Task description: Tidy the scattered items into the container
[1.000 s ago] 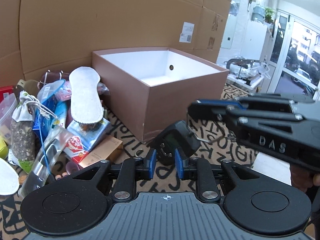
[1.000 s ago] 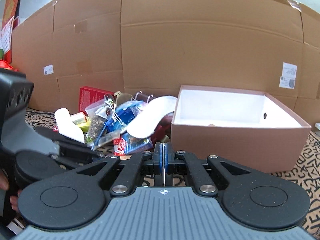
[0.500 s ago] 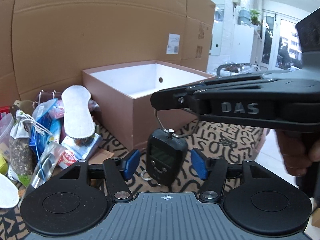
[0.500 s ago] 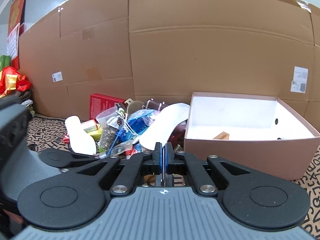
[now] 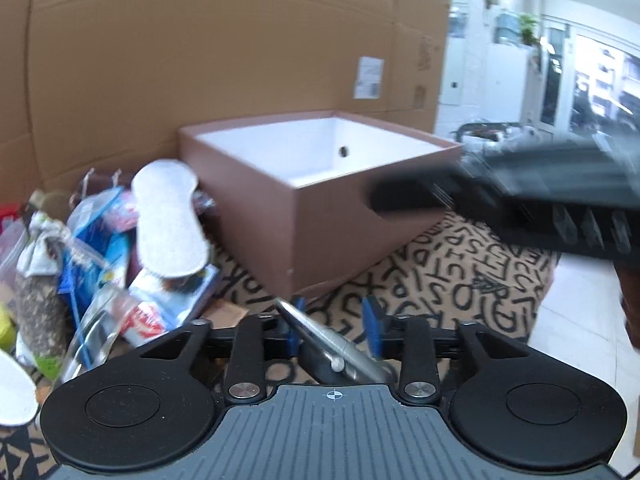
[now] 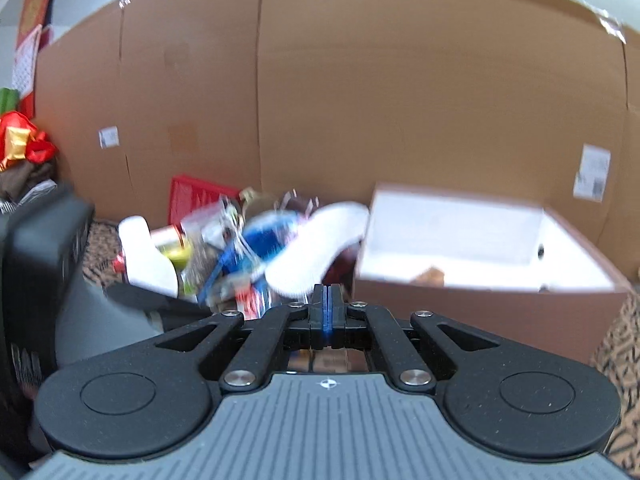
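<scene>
While right tongs (image 6: 327,312) stay clenched, left tongs (image 5: 333,322) close around scale handle (image 5: 320,334) slanting up-left

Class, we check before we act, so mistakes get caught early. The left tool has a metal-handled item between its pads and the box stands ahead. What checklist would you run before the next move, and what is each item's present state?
1. Item between the left tool pads: ok. The metal handle lies there as the jaws are closing.
2. Grip firm: cannot tell. The right-hand pad is not seen pressing.
3. Right tool free: ok, shut on nothing.
4. Box open with room: ok. Only a small brown item shows inside.
5. Way to the box clear: not ok. The right tool crosses its near corner in the left wrist view.
</scene>
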